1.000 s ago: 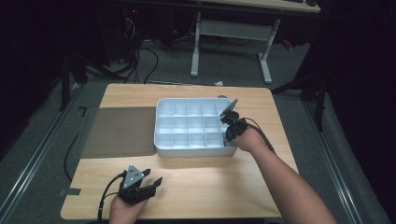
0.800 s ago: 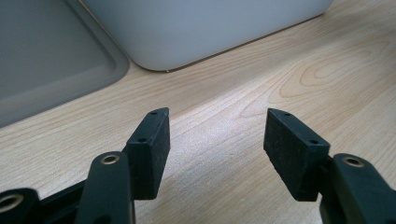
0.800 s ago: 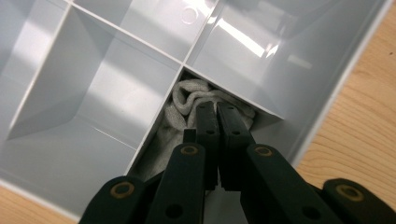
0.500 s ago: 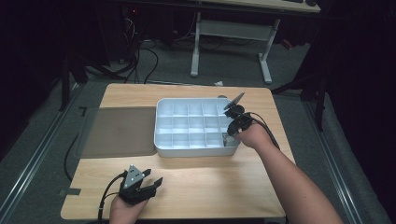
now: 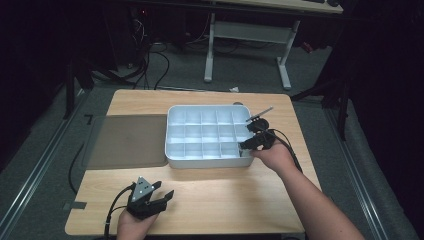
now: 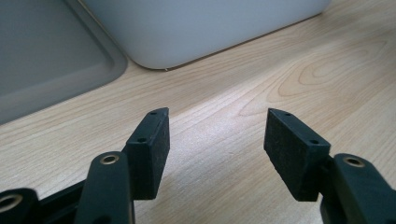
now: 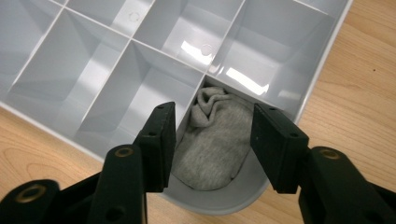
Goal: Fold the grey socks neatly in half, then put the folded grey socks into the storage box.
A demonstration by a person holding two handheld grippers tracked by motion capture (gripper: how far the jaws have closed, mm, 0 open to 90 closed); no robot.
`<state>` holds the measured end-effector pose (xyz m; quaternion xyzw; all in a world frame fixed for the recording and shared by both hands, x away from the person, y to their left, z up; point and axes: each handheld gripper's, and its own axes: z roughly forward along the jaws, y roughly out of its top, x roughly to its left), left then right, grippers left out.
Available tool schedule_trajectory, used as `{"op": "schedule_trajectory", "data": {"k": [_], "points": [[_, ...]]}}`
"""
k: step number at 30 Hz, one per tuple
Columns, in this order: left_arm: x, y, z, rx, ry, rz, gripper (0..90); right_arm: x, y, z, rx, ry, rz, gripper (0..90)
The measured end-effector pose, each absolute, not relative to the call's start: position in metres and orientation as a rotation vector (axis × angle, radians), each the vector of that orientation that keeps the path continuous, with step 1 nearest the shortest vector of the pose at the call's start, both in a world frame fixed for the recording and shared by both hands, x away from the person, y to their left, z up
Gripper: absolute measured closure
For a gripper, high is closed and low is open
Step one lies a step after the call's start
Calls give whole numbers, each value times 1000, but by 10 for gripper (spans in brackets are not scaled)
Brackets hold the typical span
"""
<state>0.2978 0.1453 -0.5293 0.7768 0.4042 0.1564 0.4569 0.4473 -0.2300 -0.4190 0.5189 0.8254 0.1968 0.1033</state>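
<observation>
While my left gripper (image 5: 159, 196) sits low at the near edge of the wooden table (image 5: 220, 200), well short of the white compartment tray (image 5: 172, 150), its jaws stand wide apart with bare wood between them; in the left gripper view (image 6: 215, 135) the tray's rounded outer wall (image 6: 187, 28) rises just beyond them. I take that tray as my landmark. To its left, touching its side, lies a flat grey lid (image 5: 127, 140).

At the tray's near right corner I have my right gripper (image 5: 248, 143), hovering just above the rim. Its jaws have just been opening, and in the right gripper view (image 7: 212, 135) they stand well apart, pressing on nothing. Between and below them I see a grey sock (image 7: 212, 140), bunched up and lying on the floor of that corner compartment, free of both pads. The neighbouring compartments (image 7: 116, 74) toward the tray's middle show bare white floors.

Past the tray's far side the tabletop ends, and a white desk frame (image 5: 245, 45) stands on the dark floor beyond.
</observation>
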Motion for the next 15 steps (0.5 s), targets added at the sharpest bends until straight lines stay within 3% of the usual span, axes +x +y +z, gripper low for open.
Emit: {"op": "schedule_trajectory", "data": {"k": [4, 15], "points": [[298, 149, -529, 1894, 1017, 386, 409, 439, -230, -423, 1485, 2413, 574, 447], [296, 145, -525, 1901, 995, 397, 402, 414, -241, -420, 1447, 2270, 792, 423]]}}
